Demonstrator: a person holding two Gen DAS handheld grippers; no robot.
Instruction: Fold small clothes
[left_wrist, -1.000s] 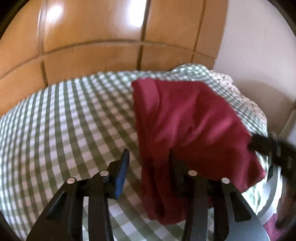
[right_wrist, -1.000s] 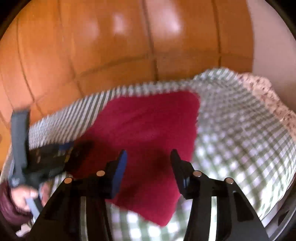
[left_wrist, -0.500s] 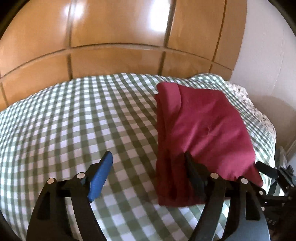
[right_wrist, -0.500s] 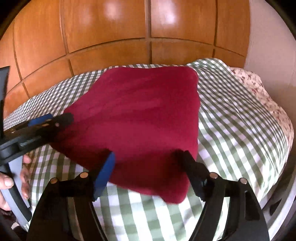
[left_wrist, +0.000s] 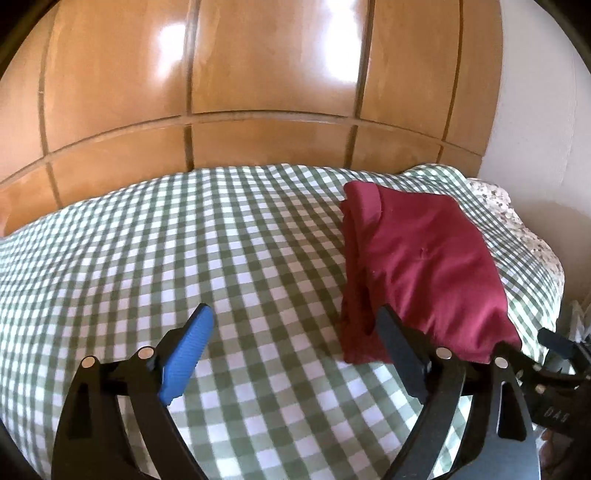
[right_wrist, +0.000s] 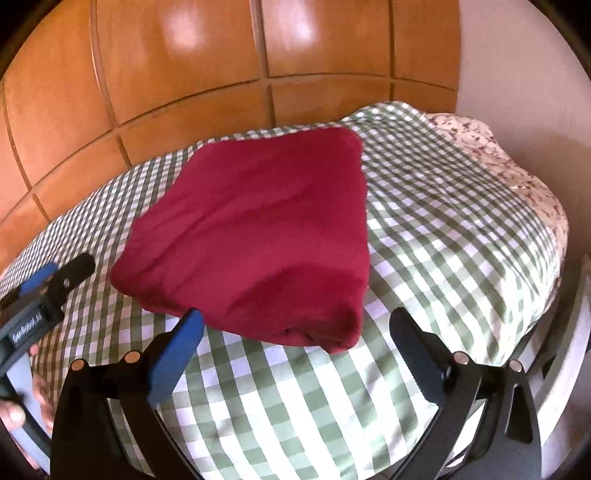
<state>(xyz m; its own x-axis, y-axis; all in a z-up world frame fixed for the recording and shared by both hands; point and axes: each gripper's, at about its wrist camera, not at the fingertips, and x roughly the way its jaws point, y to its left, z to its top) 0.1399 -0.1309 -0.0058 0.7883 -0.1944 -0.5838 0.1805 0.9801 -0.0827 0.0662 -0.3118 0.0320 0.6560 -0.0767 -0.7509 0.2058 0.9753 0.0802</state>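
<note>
Wooden panelled wall (left_wrist: 258, 74) fills the upper frame of both views. Below it, the green-checked bedcover (left_wrist: 166, 258) spans the middle. The folded dark-red garment (right_wrist: 258, 236) lies flat on the bedcover, centre of the right wrist view, right of centre in the left. Left gripper (left_wrist: 291, 339) and right gripper (right_wrist: 295, 332), lower frame, have just been opening; both stand released, gripping nothing.

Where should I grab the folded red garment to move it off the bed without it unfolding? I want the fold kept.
Probably the rounded folded corner of the red garment nearest the open right gripper, coming in low from the near side. The layers look joined there, while the side by the left gripper shows loose stacked edges.
</note>
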